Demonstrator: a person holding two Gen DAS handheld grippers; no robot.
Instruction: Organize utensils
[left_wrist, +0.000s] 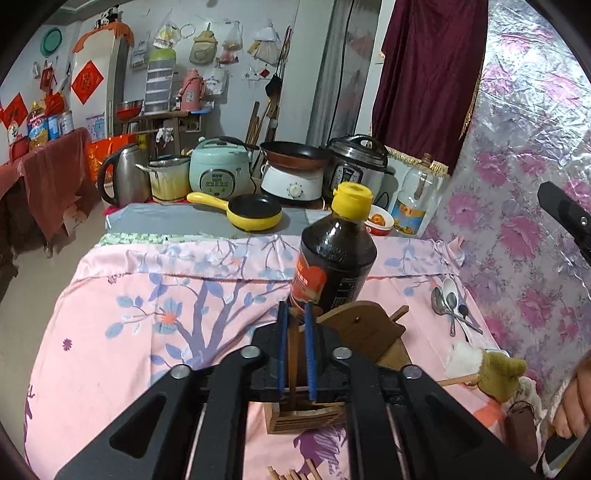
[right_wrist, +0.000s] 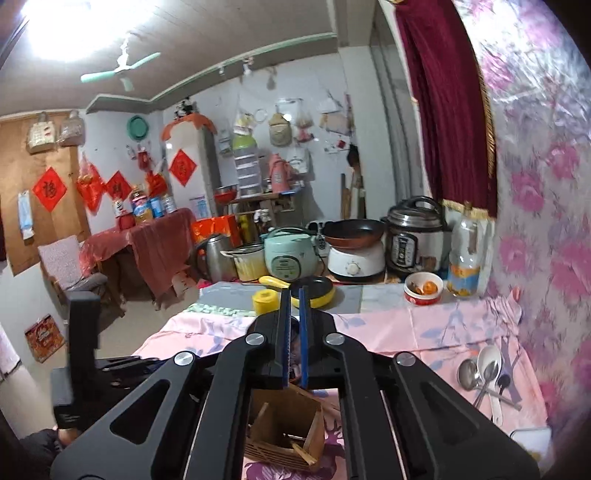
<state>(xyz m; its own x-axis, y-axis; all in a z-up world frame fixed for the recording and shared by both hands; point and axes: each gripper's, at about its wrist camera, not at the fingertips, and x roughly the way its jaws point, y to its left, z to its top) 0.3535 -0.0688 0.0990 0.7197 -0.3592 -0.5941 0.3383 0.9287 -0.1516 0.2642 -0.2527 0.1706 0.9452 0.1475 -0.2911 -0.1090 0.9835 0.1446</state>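
My left gripper (left_wrist: 296, 314) is shut on a brown chopstick (left_wrist: 293, 354) that stands in a wooden utensil holder (left_wrist: 304, 419) on the pink floral cloth (left_wrist: 147, 295). The holder also shows in the right wrist view (right_wrist: 286, 430), with sticks inside. My right gripper (right_wrist: 293, 295) hovers above the holder with its jaws nearly closed and nothing visible between them. Several spoons (left_wrist: 452, 306) lie on the cloth at the right, also in the right wrist view (right_wrist: 487, 373). More chopsticks (left_wrist: 295, 474) lie at the near edge.
A dark sauce bottle with a yellow cap (left_wrist: 334, 254) stands just behind the holder. A wooden board (left_wrist: 364, 328) and a brush (left_wrist: 480, 369) lie to its right. Cookers, a kettle (left_wrist: 123, 177) and a yellow pan (left_wrist: 251, 212) crowd the back. A floral-covered wall (left_wrist: 517, 184) bounds the right.
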